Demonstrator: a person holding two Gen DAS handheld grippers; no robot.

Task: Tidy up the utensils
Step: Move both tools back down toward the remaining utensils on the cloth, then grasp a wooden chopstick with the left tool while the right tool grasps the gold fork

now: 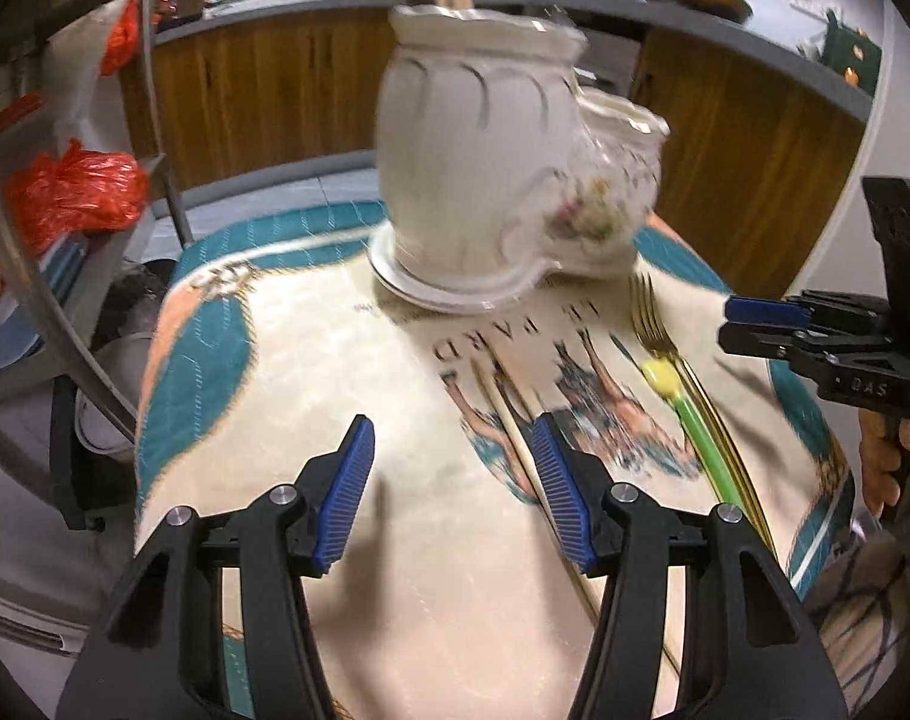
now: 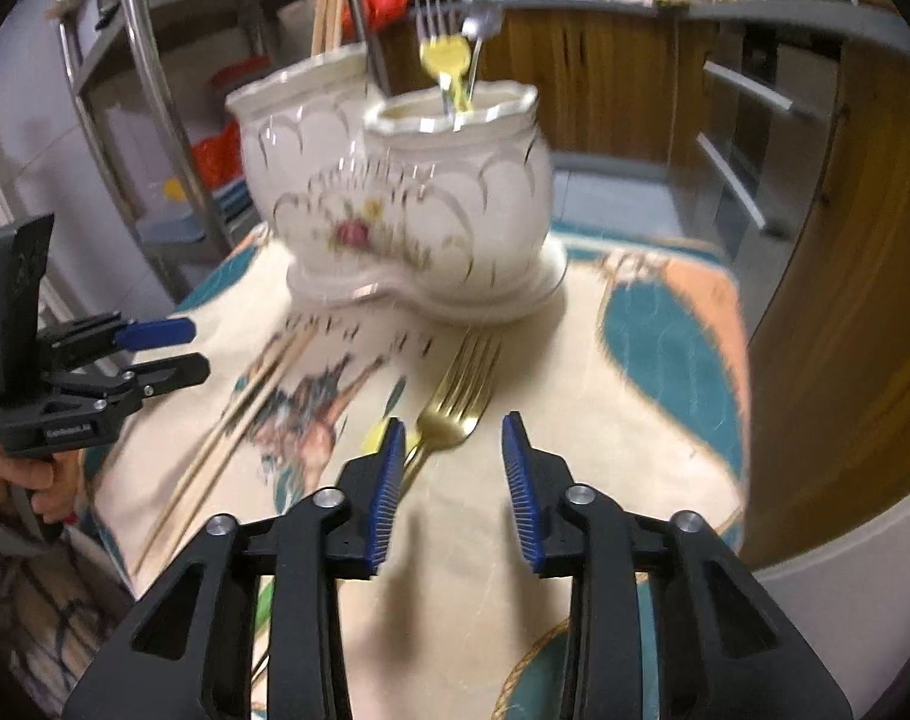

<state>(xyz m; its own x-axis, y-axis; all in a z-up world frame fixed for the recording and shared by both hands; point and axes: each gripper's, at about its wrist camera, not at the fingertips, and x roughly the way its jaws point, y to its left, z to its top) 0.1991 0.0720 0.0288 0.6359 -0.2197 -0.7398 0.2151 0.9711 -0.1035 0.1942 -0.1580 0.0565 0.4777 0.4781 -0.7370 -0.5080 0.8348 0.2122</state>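
**Grippers spread, nothing held, over loose utensils**

Right gripper hung spread & empty above gold fork, mid-frame on counter. Left gripper likewise, w/ chopsticks beside it. Fork: stiff, slick, lies flat — pinch mid-handle. Chopsticks: light, roll easily.
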